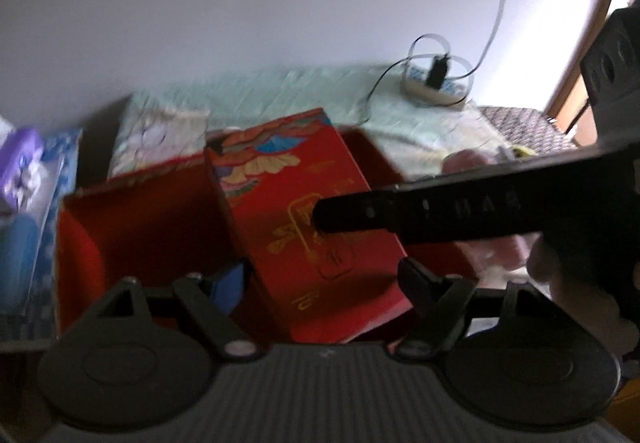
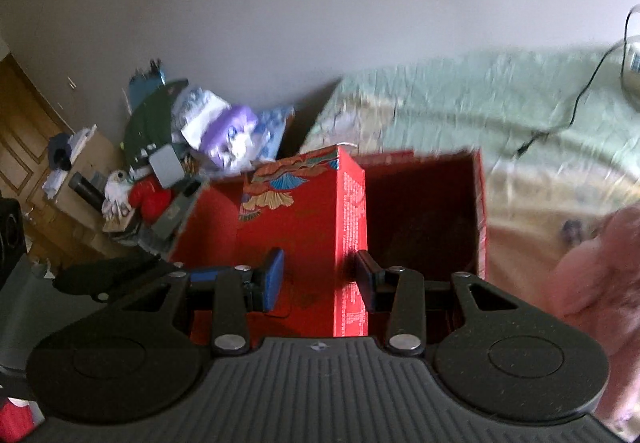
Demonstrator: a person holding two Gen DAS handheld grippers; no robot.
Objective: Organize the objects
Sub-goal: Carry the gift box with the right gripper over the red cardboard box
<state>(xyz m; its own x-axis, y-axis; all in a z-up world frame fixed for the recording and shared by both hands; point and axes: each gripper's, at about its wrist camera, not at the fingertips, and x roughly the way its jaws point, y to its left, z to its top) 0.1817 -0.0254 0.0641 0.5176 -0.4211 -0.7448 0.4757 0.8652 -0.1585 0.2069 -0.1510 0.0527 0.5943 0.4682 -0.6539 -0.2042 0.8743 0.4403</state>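
Note:
A small red box with a fan pattern (image 2: 308,219) stands tilted inside a larger open red box (image 2: 424,211) on the bed. My right gripper (image 2: 318,277) has its blue-padded fingers (image 2: 274,279) on either side of the small box, closed on it. In the left wrist view the small red box (image 1: 304,219) leans in the open red box (image 1: 132,227), with my right gripper's black finger (image 1: 400,211) lying across it. My left gripper (image 1: 320,283) straddles the small box's near end with its jaws wide apart, holding nothing.
A pale green bedspread (image 2: 480,99) covers the bed. A power strip with charger and cables (image 1: 434,81) lies at the back. A pink soft item (image 2: 592,267) sits to the right. A cluttered pile of bags and items (image 2: 192,139) stands left, by a wooden door (image 2: 24,163).

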